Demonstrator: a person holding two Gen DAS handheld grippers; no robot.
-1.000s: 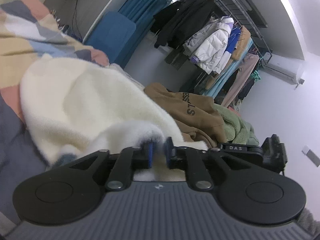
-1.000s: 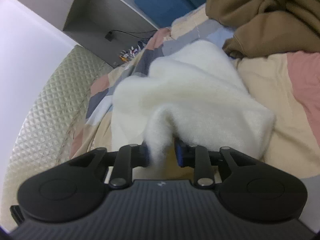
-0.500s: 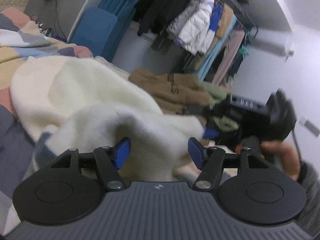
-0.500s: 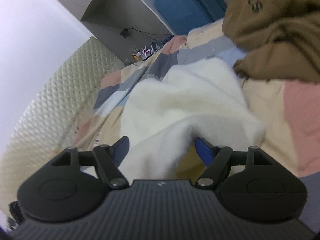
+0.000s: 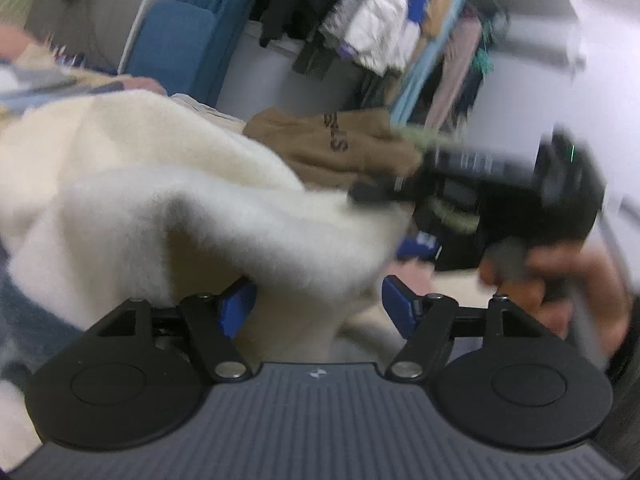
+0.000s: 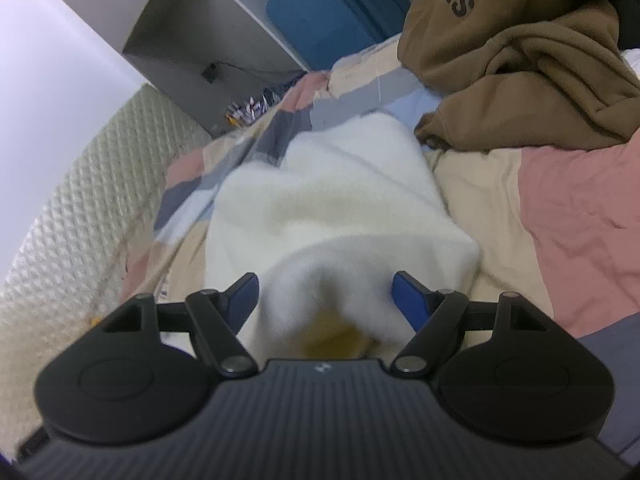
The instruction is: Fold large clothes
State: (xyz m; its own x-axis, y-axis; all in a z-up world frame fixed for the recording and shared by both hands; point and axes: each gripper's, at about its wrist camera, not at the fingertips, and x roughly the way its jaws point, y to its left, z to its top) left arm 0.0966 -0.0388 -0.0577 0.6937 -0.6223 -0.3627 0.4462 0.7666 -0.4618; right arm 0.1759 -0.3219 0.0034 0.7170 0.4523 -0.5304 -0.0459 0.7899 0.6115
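Fold half made: cream fleece garment (image 6: 320, 200) doubled over on bed (image 6: 560, 200) beside brown hoodie (image 6: 520, 60); left hand-held gripper (image 5: 316, 308) and right hand-held gripper (image 6: 324, 292) just spread, fleece loose between, apparently released; hoodie unfolded

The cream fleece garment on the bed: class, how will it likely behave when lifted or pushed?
The cream fleece garment is probably floppy: it lies in soft humps and folds. Its thick pile suggests bulk without much weight. It would likely bunch rather than slide on the patchwork bedcover.
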